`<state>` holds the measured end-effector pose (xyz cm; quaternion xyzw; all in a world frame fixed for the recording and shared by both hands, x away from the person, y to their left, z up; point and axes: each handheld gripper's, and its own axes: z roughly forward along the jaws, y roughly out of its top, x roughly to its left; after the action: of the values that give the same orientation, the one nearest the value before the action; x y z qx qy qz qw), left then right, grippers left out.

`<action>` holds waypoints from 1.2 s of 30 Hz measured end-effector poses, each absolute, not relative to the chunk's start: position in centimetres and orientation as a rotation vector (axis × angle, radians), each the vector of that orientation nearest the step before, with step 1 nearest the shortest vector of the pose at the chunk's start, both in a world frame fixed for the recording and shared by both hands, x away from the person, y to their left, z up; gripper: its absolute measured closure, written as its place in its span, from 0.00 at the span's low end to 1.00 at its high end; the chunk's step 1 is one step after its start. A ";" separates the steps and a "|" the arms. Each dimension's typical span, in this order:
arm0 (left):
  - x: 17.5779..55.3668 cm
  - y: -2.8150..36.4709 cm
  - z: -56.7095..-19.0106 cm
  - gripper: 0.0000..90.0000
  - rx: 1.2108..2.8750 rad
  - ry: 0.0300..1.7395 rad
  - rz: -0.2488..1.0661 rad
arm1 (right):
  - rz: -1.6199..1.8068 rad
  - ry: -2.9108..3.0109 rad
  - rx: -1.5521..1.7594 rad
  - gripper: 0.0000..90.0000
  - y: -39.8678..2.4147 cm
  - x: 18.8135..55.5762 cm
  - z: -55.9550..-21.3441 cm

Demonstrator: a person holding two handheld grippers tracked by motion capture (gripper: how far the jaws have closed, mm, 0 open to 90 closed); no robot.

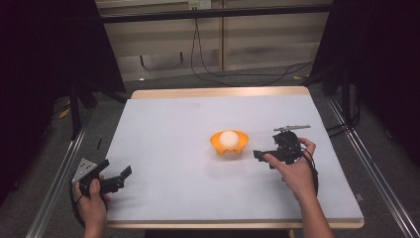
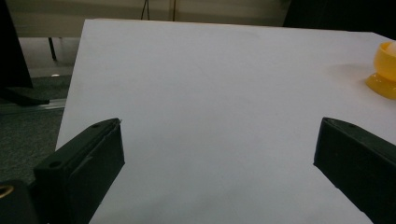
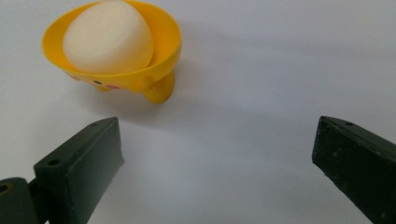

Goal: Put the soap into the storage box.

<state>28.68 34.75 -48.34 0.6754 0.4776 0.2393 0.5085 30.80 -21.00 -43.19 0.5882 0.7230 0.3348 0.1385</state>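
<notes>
A yellow chick-faced cup stands near the middle of the white table with a white egg resting in it. My right gripper hovers just right of the cup, jaws pointing at it and spread wide with nothing between them. In the right gripper view the cup and egg sit up and left of the open right gripper. My left gripper rests near the front left corner, open and empty. In the left gripper view the left gripper faces bare table, the cup at the far right edge.
The table's wooden far edge and front edge bound the white surface. Metal rails run along both sides on the floor. Black cables lie on the floor behind the table.
</notes>
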 end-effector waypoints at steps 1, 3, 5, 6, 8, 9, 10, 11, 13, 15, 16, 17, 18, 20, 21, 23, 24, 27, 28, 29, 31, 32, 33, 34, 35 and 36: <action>28.7 34.8 -48.3 0.02 1.627 1.151 0.577 | 0.971 2.089 1.703 0.02 -21.2 30.7 -43.3; 28.7 34.8 -48.3 0.02 1.627 1.148 0.573 | 0.970 2.089 1.705 0.02 -21.5 30.5 -43.5; 28.7 34.8 -48.3 0.02 1.631 1.148 0.582 | 0.966 2.086 1.703 0.02 -21.7 30.3 -43.6; 28.7 34.8 -48.3 0.02 1.633 1.147 0.584 | 0.967 2.081 1.702 0.02 -21.9 30.2 -43.7; 28.7 34.8 -48.3 0.02 1.635 1.146 0.584 | 0.973 2.073 1.704 0.02 -22.3 30.0 -43.8; 28.7 34.8 -48.3 0.02 1.635 1.147 0.584 | 0.977 2.074 1.703 0.02 -22.5 30.0 -43.8; 28.7 34.7 -48.3 0.02 1.633 1.149 0.581 | 0.982 2.066 1.709 0.02 -22.6 29.9 -43.9; 28.7 34.7 -48.3 0.02 1.634 1.149 0.582 | 0.985 2.064 1.712 0.02 -22.7 29.8 -44.0; 28.7 34.7 -48.3 0.02 1.634 1.150 0.583 | 0.987 2.062 1.708 0.02 -23.1 29.7 -44.1; 28.7 34.7 -48.3 0.02 1.635 1.151 0.583 | 0.983 2.058 1.713 0.02 -23.3 29.6 -44.2; 28.7 34.7 -48.3 0.02 1.634 1.151 0.584 | 0.980 2.059 1.706 0.02 -23.5 29.5 -44.3; 28.7 34.7 -48.3 0.02 1.634 1.151 0.584 | 0.980 2.058 1.711 0.02 -23.6 29.4 -44.3; 28.7 34.7 -48.3 0.02 1.634 1.151 0.584 | 0.982 2.059 1.704 0.02 -23.7 29.4 -44.4; 28.7 34.7 -48.3 0.02 1.635 1.152 0.587 | 0.983 2.059 1.700 0.02 -24.0 29.3 -44.6; 28.7 34.7 -48.3 0.02 1.636 1.150 0.589 | 0.992 2.052 1.710 0.02 -24.1 29.2 -44.6; 28.7 34.7 -48.3 0.02 1.637 1.148 0.590 | 1.004 2.051 1.710 0.02 -24.5 29.1 -44.7; 28.7 34.7 -48.3 0.02 1.639 1.147 0.590 | 1.004 2.043 1.715 0.02 -24.6 29.0 -44.7; 28.7 34.7 -48.3 0.02 1.643 1.146 0.594 | 1.018 2.041 1.708 0.02 -25.0 28.7 -44.9; 28.7 34.7 -48.3 0.02 1.644 1.146 0.595 | 1.015 2.036 1.704 0.02 -25.2 28.7 -44.9; 28.7 34.7 -48.3 0.02 1.639 1.147 0.593 | 1.013 2.033 1.710 0.02 -25.3 28.6 -44.9; 28.7 34.7 -48.3 0.02 1.635 1.152 0.591 | 1.020 2.026 1.701 0.02 -25.6 28.4 -45.0; 28.7 34.7 -48.3 0.02 1.636 1.151 0.591 | 1.021 2.028 1.700 0.02 -25.8 28.3 -45.0; 28.7 34.7 -48.3 0.02 1.631 1.149 0.593 | 1.022 2.023 1.696 0.02 -25.9 28.3 -45.0; 28.7 34.7 -48.3 0.02 1.632 1.148 0.593 | 1.026 2.019 1.696 0.02 -26.1 28.2 -45.0; 28.7 34.7 -48.3 0.02 1.633 1.145 0.591 | 1.021 2.013 1.706 0.02 -26.3 28.1 -45.0; 28.7 34.7 -48.3 0.02 1.634 1.144 0.591 | 1.025 2.010 1.698 0.02 -26.5 28.1 -45.1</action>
<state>28.67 34.70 -48.32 0.6774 0.4742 0.2449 0.5062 28.09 -26.49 -45.06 0.5939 0.7027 0.3585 0.1581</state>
